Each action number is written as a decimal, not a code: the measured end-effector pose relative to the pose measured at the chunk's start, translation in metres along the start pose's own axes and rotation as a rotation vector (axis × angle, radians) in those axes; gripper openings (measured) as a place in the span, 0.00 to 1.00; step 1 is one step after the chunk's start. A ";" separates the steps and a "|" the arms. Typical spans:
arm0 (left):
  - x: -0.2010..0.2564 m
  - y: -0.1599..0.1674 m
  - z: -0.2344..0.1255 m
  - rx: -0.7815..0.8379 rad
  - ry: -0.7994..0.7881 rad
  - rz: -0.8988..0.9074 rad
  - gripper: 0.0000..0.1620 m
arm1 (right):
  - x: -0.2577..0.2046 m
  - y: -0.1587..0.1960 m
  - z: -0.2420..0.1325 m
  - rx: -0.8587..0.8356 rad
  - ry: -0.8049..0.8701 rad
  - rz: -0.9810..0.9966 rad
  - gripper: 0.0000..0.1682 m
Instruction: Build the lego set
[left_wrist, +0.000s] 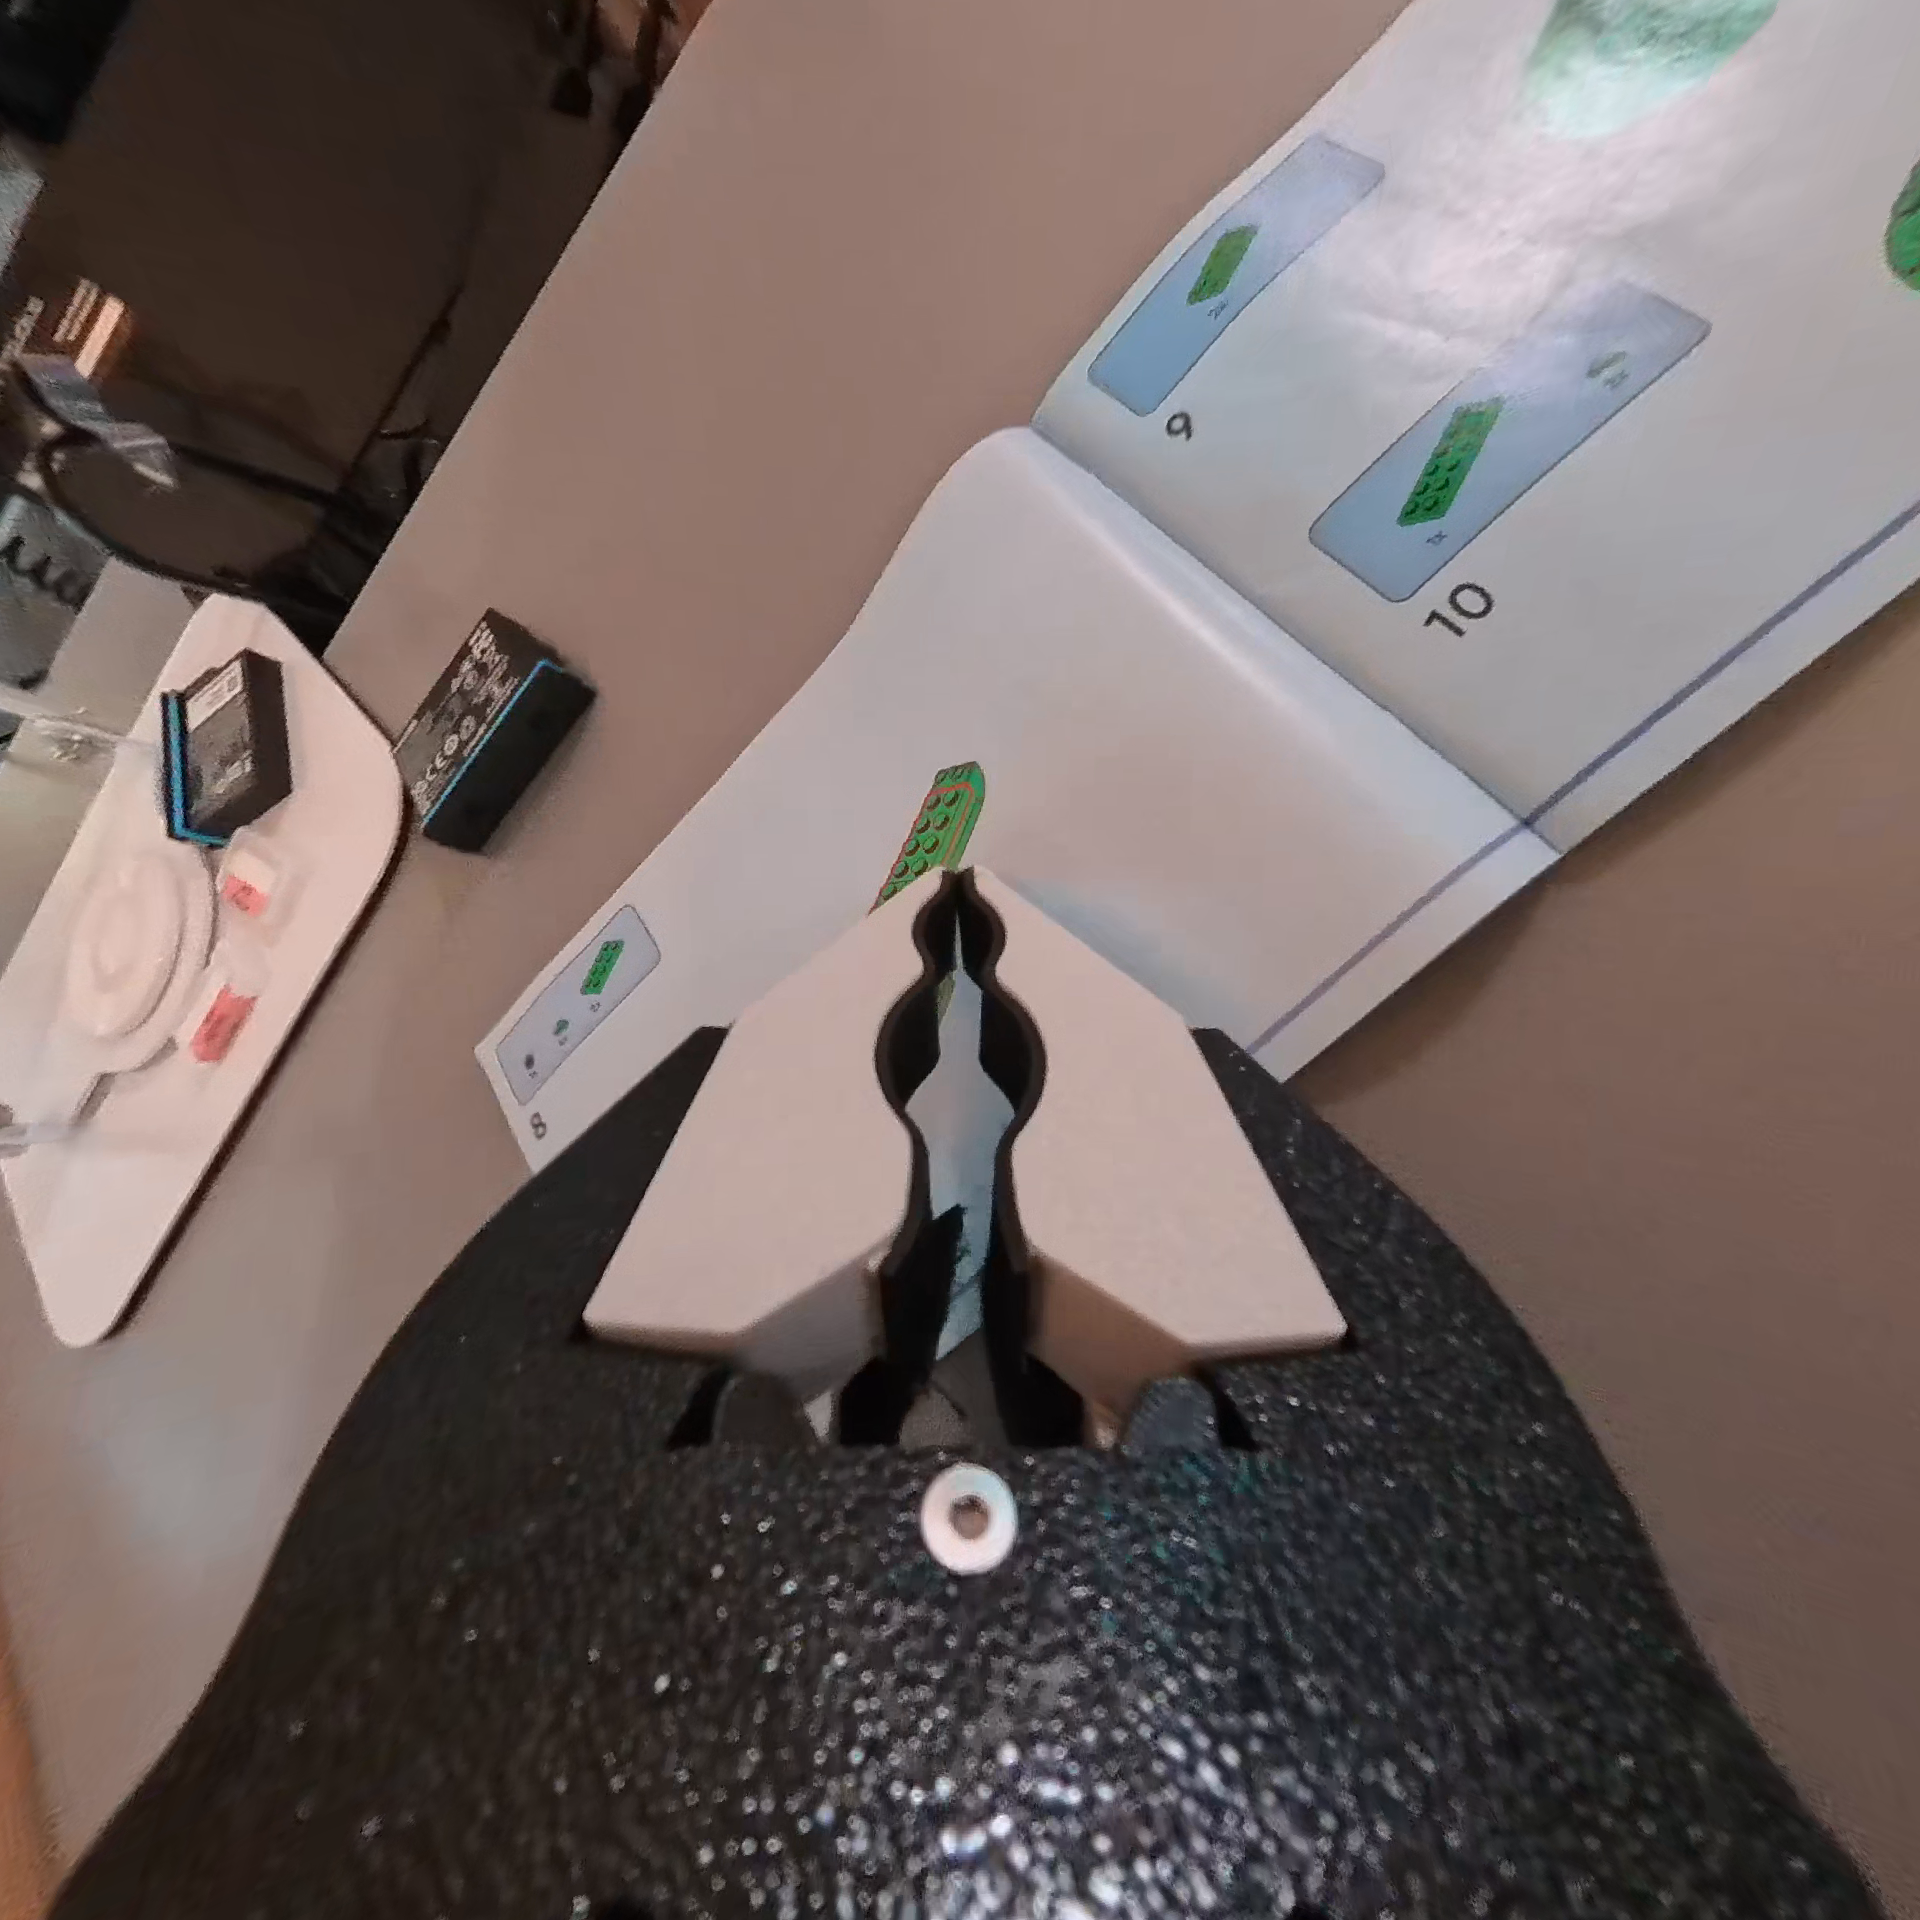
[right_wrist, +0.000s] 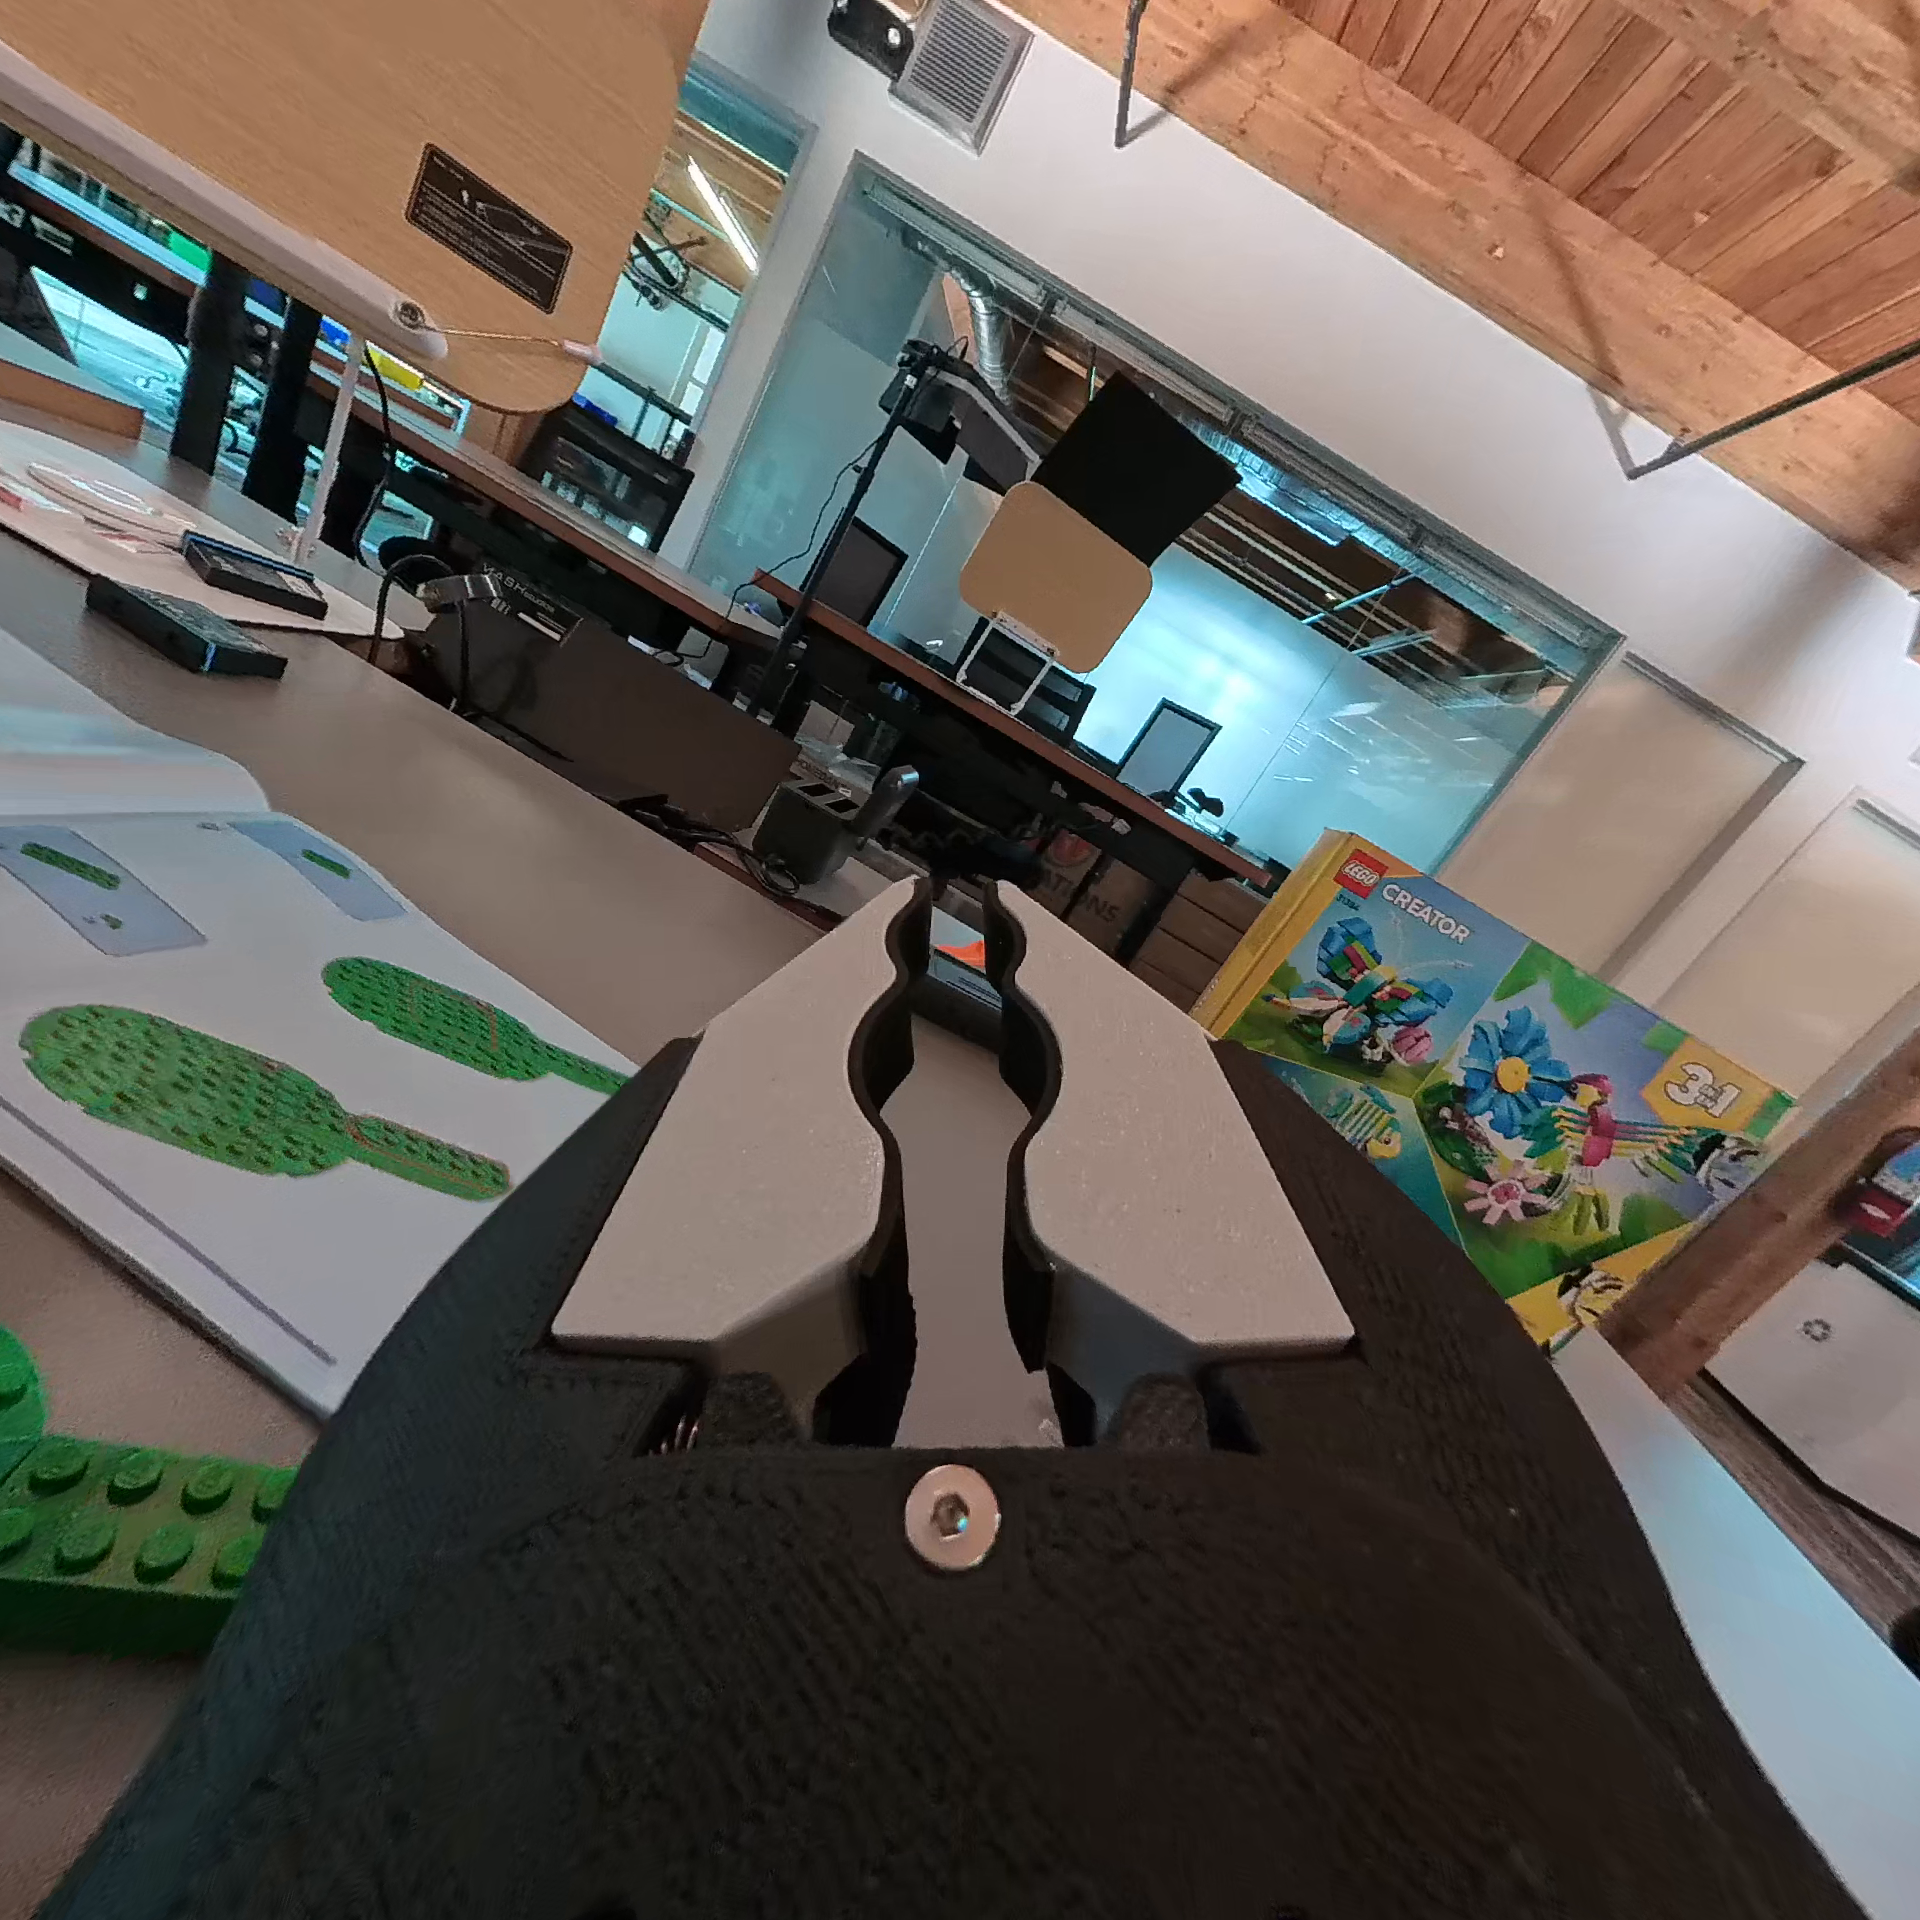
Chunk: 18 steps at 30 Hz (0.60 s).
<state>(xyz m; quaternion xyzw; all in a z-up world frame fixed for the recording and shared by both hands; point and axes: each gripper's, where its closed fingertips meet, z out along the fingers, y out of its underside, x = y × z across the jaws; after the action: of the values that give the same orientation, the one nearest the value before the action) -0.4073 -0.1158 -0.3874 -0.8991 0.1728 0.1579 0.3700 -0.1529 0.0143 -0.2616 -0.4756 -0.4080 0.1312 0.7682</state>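
Note:
The open instruction booklet (left_wrist: 1195, 727) lies on the grey-brown table (left_wrist: 1714, 1039); its near page bulges upward. My left gripper (left_wrist: 957, 881) is shut low over that page, tips together, and a strip of printed page shows between the pads. The booklet also shows in the right wrist view (right_wrist: 208, 1039). A green Lego plate assembly (right_wrist: 104, 1527) lies at the lower left of that view. My right gripper (right_wrist: 958, 894) is tilted up toward the room. Its fingertips stand slightly apart with nothing between them.
A black battery pack (left_wrist: 499, 727) lies left of the booklet. A white mat (left_wrist: 156, 987) beside it holds another battery and small parts. The Lego box (right_wrist: 1507, 1091) stands at the table's right. Desks, a stand and glass walls lie beyond the table edge. My right tips are about 40 cm from the black battery pack (left_wrist: 499, 727), my left tips only 12 cm.

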 end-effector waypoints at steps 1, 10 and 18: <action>-0.002 0.005 -0.003 -0.012 -0.017 0.001 0.00 | 0.000 0.000 0.001 0.000 0.000 -0.001 0.05; -0.056 0.053 -0.021 -0.088 -0.212 0.022 0.00 | 0.003 -0.008 -0.001 0.018 -0.022 0.112 0.06; 0.034 -0.088 -0.120 0.872 0.120 -0.113 0.10 | 0.000 -0.001 -0.008 0.003 -0.011 0.108 0.06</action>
<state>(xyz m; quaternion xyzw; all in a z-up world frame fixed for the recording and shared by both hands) -0.3206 -0.1499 -0.2661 -0.6745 0.1951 -0.0029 0.7121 -0.1474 0.0086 -0.2627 -0.4953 -0.3856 0.1757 0.7584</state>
